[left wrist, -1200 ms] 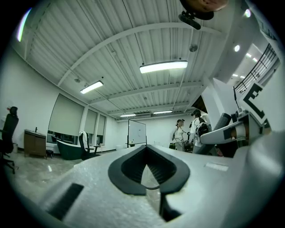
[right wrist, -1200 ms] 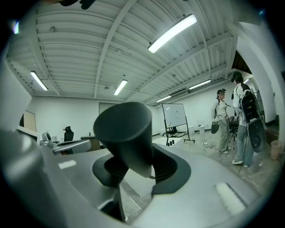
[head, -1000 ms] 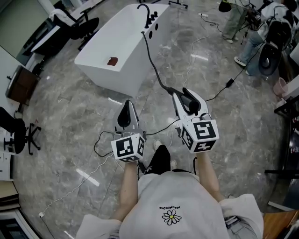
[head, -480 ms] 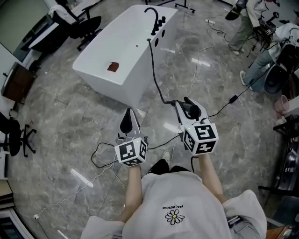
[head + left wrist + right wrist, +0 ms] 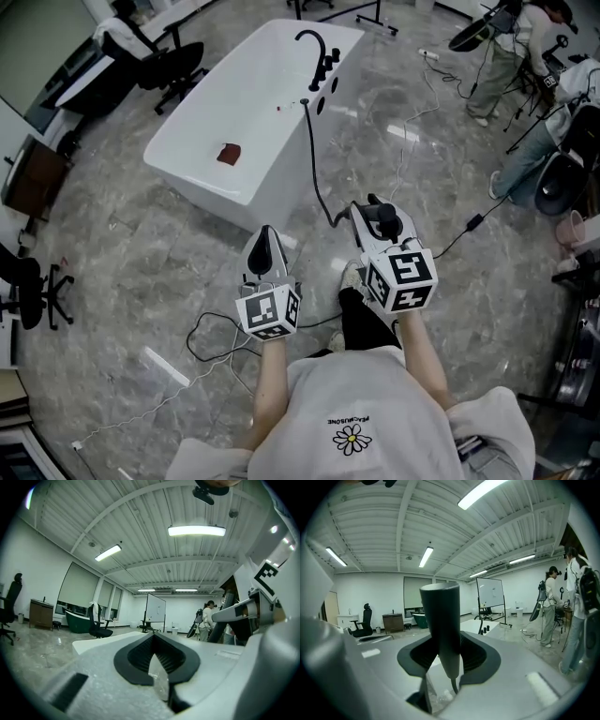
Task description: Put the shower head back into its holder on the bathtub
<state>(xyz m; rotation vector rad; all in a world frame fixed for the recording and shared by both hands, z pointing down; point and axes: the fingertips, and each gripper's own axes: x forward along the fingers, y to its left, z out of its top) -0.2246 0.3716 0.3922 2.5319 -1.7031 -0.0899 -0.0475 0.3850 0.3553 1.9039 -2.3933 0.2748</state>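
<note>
Return of the black cylindrical shower head point(image 5: 439, 620) to its place is not yet done. It is off the white rectangular bathtub point(image 5: 217, 192), carried in the right gripper point(image 5: 375, 214). That puts it well apart from the tub's far rim, where the black curved faucet point(image 5: 312, 39) and small black fittings point(image 5: 325, 67) stand. Which of those fittings is the holder I cannot tell. What is left, by my judgement, is to bring the head across the grey marbled floor point(image 5: 122, 272) to that rim and seat it.

The right gripper's jaws pinch the head's handle, which stands upright between them. Its thin black hose point(image 5: 312, 159) trails from below the jaws to the tub's rim. The left gripper point(image 5: 265, 248) hangs just beside the right one, jaws pressed together on nothing, apart from the shower head.
</note>
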